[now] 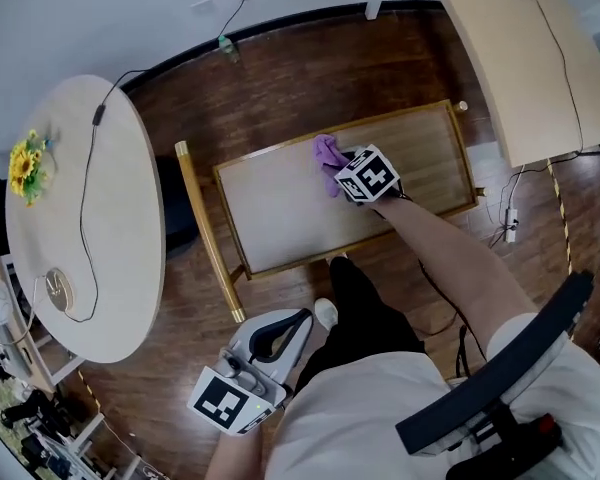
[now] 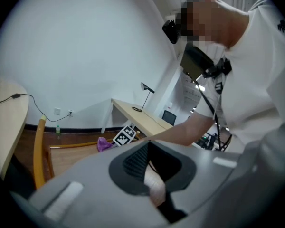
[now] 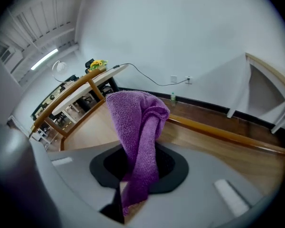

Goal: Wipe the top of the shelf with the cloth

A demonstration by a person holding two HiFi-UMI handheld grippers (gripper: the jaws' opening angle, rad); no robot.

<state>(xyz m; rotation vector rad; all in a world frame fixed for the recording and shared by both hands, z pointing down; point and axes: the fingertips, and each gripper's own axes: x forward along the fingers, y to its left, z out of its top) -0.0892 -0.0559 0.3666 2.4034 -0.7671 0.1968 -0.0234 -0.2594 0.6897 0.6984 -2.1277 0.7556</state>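
The wooden shelf top point(image 1: 280, 208) has a raised rim and stands in the middle of the head view. A purple cloth point(image 1: 327, 151) lies bunched on it close to the back rim. My right gripper point(image 1: 342, 171) is shut on the cloth, whose folds point(image 3: 137, 122) rise between the jaws over the shelf top point(image 3: 92, 127). My left gripper point(image 1: 280, 333) hangs low by my body, short of the shelf's front edge, with its jaws together and nothing in them. From the left gripper view point(image 2: 152, 175) the cloth point(image 2: 103, 144) shows far off beside the right gripper's marker cube.
A round pale table point(image 1: 90, 218) with yellow flowers point(image 1: 25, 163) and a cable stands left of the shelf. A long desk point(image 1: 525, 58) is at the upper right. A power strip point(image 1: 510, 225) lies on the floor by the shelf's right end. My foot point(image 1: 325, 313) is near the front rim.
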